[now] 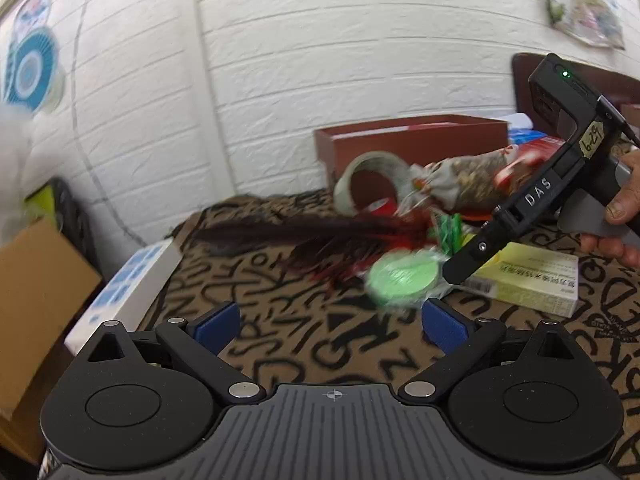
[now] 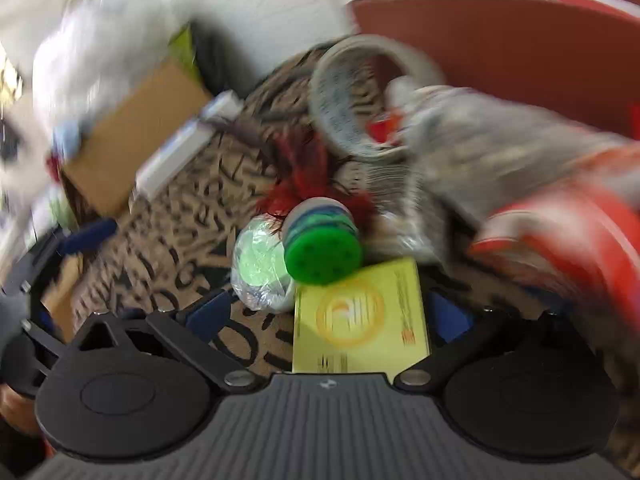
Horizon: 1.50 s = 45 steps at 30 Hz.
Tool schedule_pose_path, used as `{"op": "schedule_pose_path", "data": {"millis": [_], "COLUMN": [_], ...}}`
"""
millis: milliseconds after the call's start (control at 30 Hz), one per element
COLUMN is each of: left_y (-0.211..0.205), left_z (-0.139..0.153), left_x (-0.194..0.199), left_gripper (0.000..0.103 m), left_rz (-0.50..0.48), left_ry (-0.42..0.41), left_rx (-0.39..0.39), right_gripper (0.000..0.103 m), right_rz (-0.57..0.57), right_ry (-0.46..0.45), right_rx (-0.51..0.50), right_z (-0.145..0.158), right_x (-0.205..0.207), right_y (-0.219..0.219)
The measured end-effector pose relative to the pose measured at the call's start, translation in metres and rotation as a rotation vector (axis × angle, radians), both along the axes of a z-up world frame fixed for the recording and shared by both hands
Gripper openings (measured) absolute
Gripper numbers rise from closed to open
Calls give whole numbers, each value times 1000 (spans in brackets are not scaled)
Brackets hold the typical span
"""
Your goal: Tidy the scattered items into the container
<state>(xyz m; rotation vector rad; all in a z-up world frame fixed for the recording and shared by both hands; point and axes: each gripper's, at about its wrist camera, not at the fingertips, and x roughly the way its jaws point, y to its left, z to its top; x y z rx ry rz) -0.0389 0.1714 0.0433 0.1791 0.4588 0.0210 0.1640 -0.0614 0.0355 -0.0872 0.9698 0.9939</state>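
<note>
A white brick-patterned wall [image 1: 320, 40] is seen behind a surface covered by a tan cloth [image 1: 304, 320] printed with black letters. At the left edge of the left wrist view a cardboard box [image 1: 36, 292] is seen, its contents hidden, with a white and blue carton [image 1: 132, 288] just beside it. At the lower centre the left gripper [image 1: 330, 322] is held wide apart above the cloth, with nothing between its blue pads [image 1: 218, 322].

Toward the centre a dark red feather [image 1: 304, 236] is laid across the cloth, touching a green disc in clear wrap [image 1: 404, 276]. A tape roll [image 1: 372, 184] is tilted behind them, against the red-brown container [image 1: 408, 140]; what it holds cannot be told. A patterned bag [image 1: 468, 180] lies beside the roll.

At the right, a yellow box [image 1: 532, 280] with unreadable print is lain flat. Above it the right gripper [image 2: 330, 316] is held by a hand [image 1: 624, 208]; "DAS" and a handwritten tag, seemingly "6-29", are read on it. In the blurred right wrist view its fingers are spread wide around the yellow box, and a green-capped bottle [image 2: 322, 244] is seen touching the box's far end.
</note>
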Motion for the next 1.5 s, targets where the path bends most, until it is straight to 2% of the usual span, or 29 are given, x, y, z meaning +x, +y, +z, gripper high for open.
{"op": "schedule_pose_path", "data": {"millis": [33, 133, 167, 233, 267, 333, 433, 500, 633, 733, 900, 967, 1033, 1133, 1200, 1267, 1333, 1367, 1400, 1433, 1500], "left_y": [4, 9, 8, 5, 1, -13, -34, -44, -40, -45, -43, -44, -46, -59, -62, -67, -70, -69, -68, -68, -70], "left_z": [0, 0, 1, 2, 2, 3, 2, 0, -7, -13, -15, -14, -15, -26, -27, -32, -32, -33, -33, -33, -33], "left_x": [-3, -11, -12, -14, -13, -10, 0, 13, 34, 44, 62, 64, 61, 58, 62, 66, 71, 74, 79, 78, 72], "left_gripper": [102, 102, 102, 102, 102, 102, 103, 103, 103, 103, 103, 103, 103, 102, 102, 102, 99, 91, 91, 91, 91], "left_rz": [11, 1, -9, -58, -100, -199, -380, -470, -690, -804, -922, -977, -1026, -1064, -1084, -1091, -1085, -1079, -1065, -1053, -1041], "left_ry": [3, 7, 8, 3, -6, -27, -52, -41, 33, 79, 137, 174, 200, 232, 194, 193, 221, 247, 284, 283, 269], "left_rx": [-7, -5, 0, 5, 8, 29, 90, 116, 16, 42, 59, 72, 125, 267, 258, 265, 227, 187, 131, 112, 129], "right_gripper": [103, 100, 100, 94, 91, 92, 95, 98, 98, 98, 98, 98, 98, 98, 95, 87, 76, 75, 75, 75, 76], "right_rz": [62, 343, 426, 538, 573, 539, 376, 281, 209, 223, 267, 306, 339, 377, 399, 413, 414, 404, 398, 406, 408], "right_ry": [-29, -72, -119, -217, -240, -261, -287, -319, -336, -326, -278, -298, -298, -292, -293, -282, -289, -281, -274, -282, -287], "right_rx": [-29, -89, -119, -167, -153, -99, -44, -42, -24, -30, -6, -23, -27, -26, -31, -49, -57, -63, -69, -69, -77], "right_z": [3, 4, 3, 3, 6, 15, 27, 28, 22, 14, 3, -1, -2, -4, -5, -8, -4, -2, 0, 1, 1], "right_x": [-4, -33, -49, -77, -86, -95, -105, -116, -133, -130, -117, -115, -112, -108, -107, -106, -107, -105, -103, -105, -108], "right_y": [10, 28, 30, 24, 15, -11, -56, -82, -105, -106, -96, -87, -80, -74, -70, -68, -68, -70, -71, -73, -73]}}
